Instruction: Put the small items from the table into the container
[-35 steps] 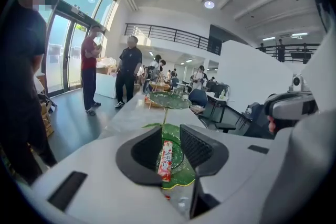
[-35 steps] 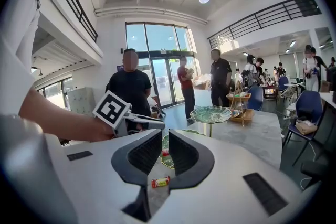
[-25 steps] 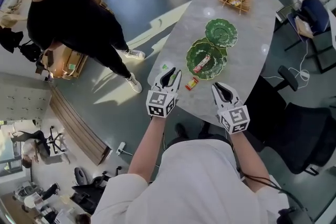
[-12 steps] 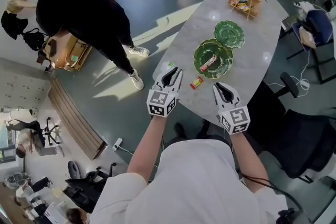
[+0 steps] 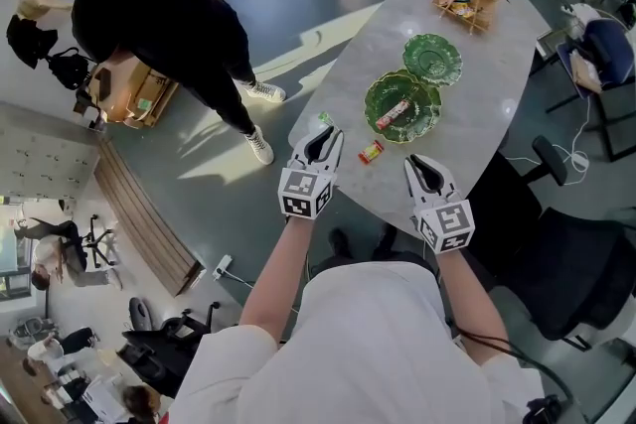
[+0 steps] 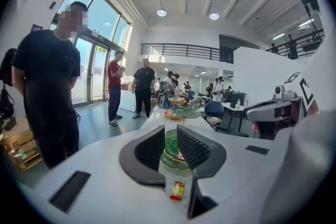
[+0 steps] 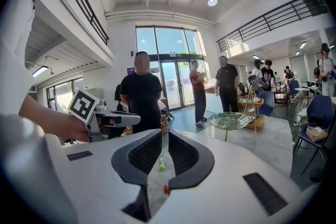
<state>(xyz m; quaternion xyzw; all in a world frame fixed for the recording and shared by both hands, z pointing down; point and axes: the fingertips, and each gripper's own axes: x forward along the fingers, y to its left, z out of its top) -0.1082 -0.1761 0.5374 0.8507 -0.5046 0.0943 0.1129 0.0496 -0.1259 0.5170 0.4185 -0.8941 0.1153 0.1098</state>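
The left gripper [image 6: 170,136] has drawn its jaws in from the wider spread they had a second ago. They now stand a narrow gap apart and nothing is pinched between them, so the change looks like sizing up for a small pick, not a grasp already made. It has also eased a little across the near edge of the table [image 5: 477,114], and its own view now lines the gap up with the red packet [image 6: 177,191]. The packet lies flat on the marble just ahead of and below the tips, untouched. The right gripper [image 7: 165,141] has hardly shifted. Its jaws are likewise a little apart and hold nothing, and through the gap a small green piece [image 7: 161,163] shows lying on the tabletop well ahead. In the head view that green piece sits close by the left gripper's tip, at the table's left edge. The near green dish [image 5: 376,94] already carries one wrapped snack [image 5: 395,113], while the far green dish [image 5: 432,58] beyond it looks bare (the near one is presumably the container meant, though the task does not say). The job therefore seems partly done: one item is in, and the red packet and the green piece remain on the table. The narrowed left jaws suggest the red packet is the next thing to be picked up, and it still needs a short reach down and forward.
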